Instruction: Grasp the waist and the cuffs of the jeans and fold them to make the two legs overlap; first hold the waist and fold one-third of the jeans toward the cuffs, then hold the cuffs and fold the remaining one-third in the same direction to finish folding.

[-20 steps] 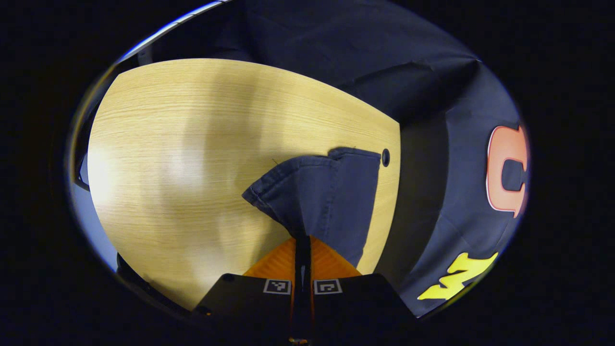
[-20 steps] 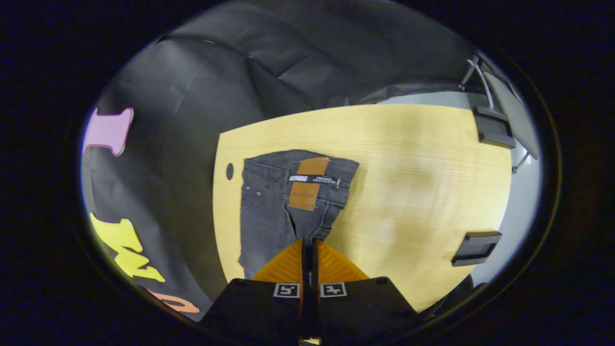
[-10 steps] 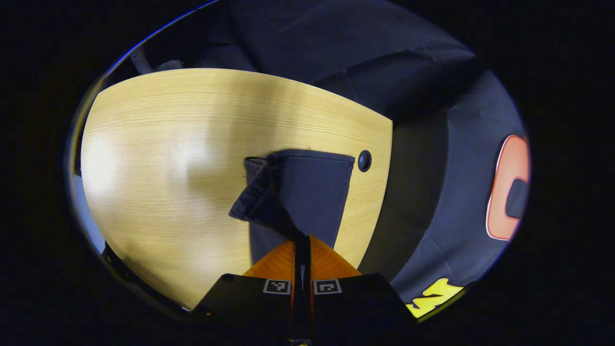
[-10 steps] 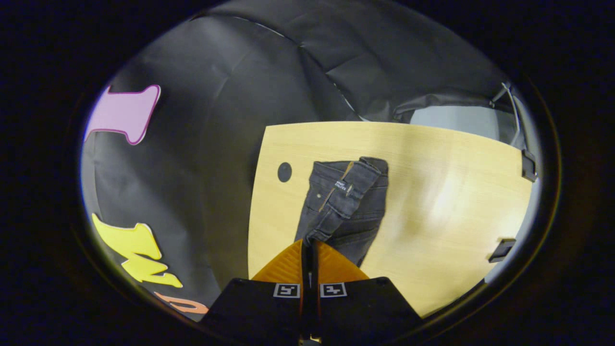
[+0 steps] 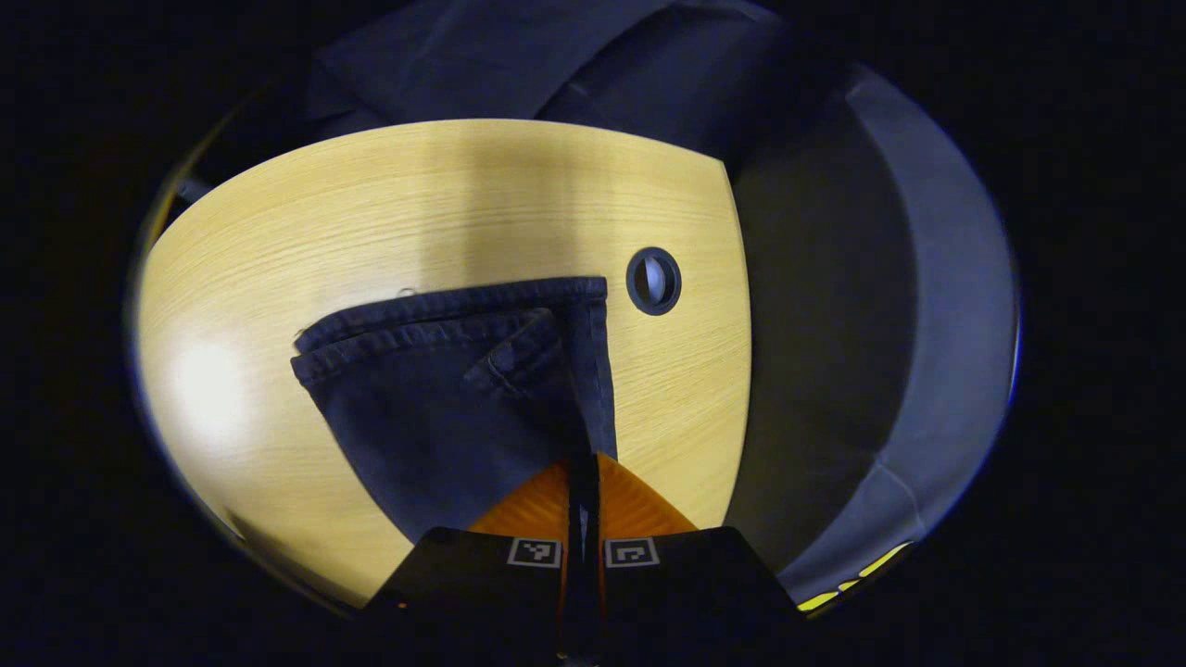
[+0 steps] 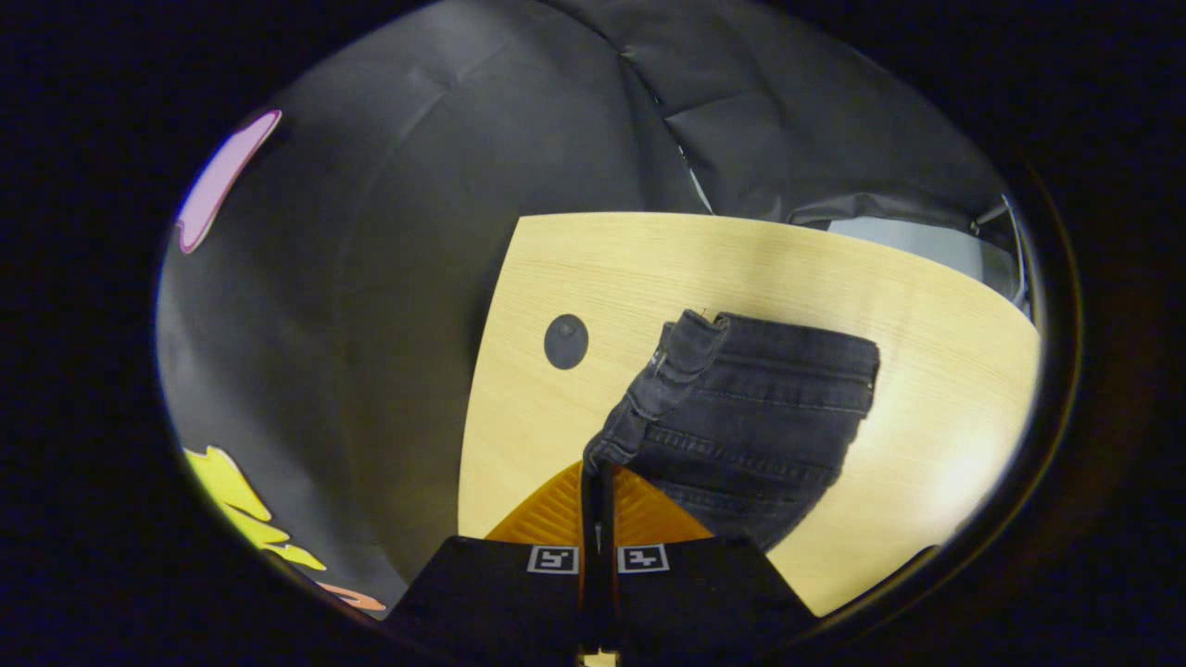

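Observation:
Dark jeans lie on a light wooden table (image 5: 324, 204). In the left gripper view the cuffs (image 5: 445, 324) spread across the wood, one leg folded over the other, and my left gripper (image 5: 584, 460) is shut on the cuff edge right at its tips. In the right gripper view the waist end (image 6: 760, 408) lies flat with its seams showing, and the waistband corner (image 6: 667, 371) rises to my right gripper (image 6: 598, 466), which is shut on it.
A round cable hole (image 5: 653, 280) sits in the table close to the cuffs and to the table's edge; the cable hole (image 6: 565, 340) also lies left of the waist. Black booth cloth (image 6: 417, 185) hangs beyond the table edge.
Both grippers have carried their ends of the jeans sideways and turned. The lifted leg now lies over the other one, cuffs and waist spread flatter. The waist's leather patch is hidden now.

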Available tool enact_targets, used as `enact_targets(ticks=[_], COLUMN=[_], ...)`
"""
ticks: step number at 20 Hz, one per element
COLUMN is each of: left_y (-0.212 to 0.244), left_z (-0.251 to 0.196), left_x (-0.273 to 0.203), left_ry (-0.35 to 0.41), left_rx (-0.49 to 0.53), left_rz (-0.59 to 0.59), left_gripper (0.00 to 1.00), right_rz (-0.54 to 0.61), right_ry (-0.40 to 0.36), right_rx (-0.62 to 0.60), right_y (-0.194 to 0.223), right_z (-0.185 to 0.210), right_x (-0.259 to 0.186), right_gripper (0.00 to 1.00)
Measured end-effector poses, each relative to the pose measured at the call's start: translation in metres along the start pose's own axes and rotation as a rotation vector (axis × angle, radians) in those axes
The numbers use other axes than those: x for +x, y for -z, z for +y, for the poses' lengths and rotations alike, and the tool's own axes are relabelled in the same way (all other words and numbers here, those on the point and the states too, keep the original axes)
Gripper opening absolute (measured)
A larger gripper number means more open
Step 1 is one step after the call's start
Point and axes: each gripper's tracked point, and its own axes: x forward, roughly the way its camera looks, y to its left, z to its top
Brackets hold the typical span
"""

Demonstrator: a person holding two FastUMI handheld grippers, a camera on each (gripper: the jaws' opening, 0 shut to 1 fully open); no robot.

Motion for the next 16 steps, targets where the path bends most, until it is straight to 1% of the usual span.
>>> enact_targets(ticks=[2, 5, 7, 9, 10, 12, 13, 15, 16], left_y=[-0.004, -0.014, -0.021, -0.026, -0.029, -0.037, -0.041, -0.053, -0.058], left_z=[-0.002, -0.012, -0.027, -0.052, -0.064, -0.088, -0.099, -0.121, -0.138], left_x=[0.012, 0.022, 0.019, 0.015, 0.012, 0.003, -0.002, -0.015, -0.026], left_ry=[-0.033, -0.062, -0.070, -0.048, -0.045, -0.054, -0.068, -0.095, -0.089], left_rx=[0.021, 0.020, 0.031, 0.064, 0.080, 0.108, 0.122, 0.139, 0.144], left_rz=[0.000, 0.000, -0.002, 0.001, 0.001, -0.013, -0.020, -0.047, -0.059], left_gripper=[0.03, 0.04, 0.07, 0.11, 0.27, 0.59, 0.72, 0.98, 0.99], right_rz=[0.006, 0.006, 0.011, 0.003, -0.005, -0.021, -0.027, -0.044, -0.065], right_ry=[0.018, 0.038, 0.029, -0.004, -0.015, -0.027, -0.025, -0.023, -0.019], right_rx=[-0.020, -0.030, -0.036, -0.012, 0.000, 0.000, -0.015, -0.062, -0.105], right_y=[0.001, -0.001, 0.000, -0.001, -0.002, -0.004, -0.007, -0.003, -0.005], right_z=[-0.004, -0.008, -0.007, -0.003, -0.001, -0.001, -0.003, -0.005, -0.006], right_x=[0.016, 0.034, 0.040, 0.042, 0.042, 0.038, 0.033, 0.020, 0.012], right_gripper=[0.01, 0.01, 0.01, 0.11, 0.21, 0.31, 0.38, 0.64, 0.77])
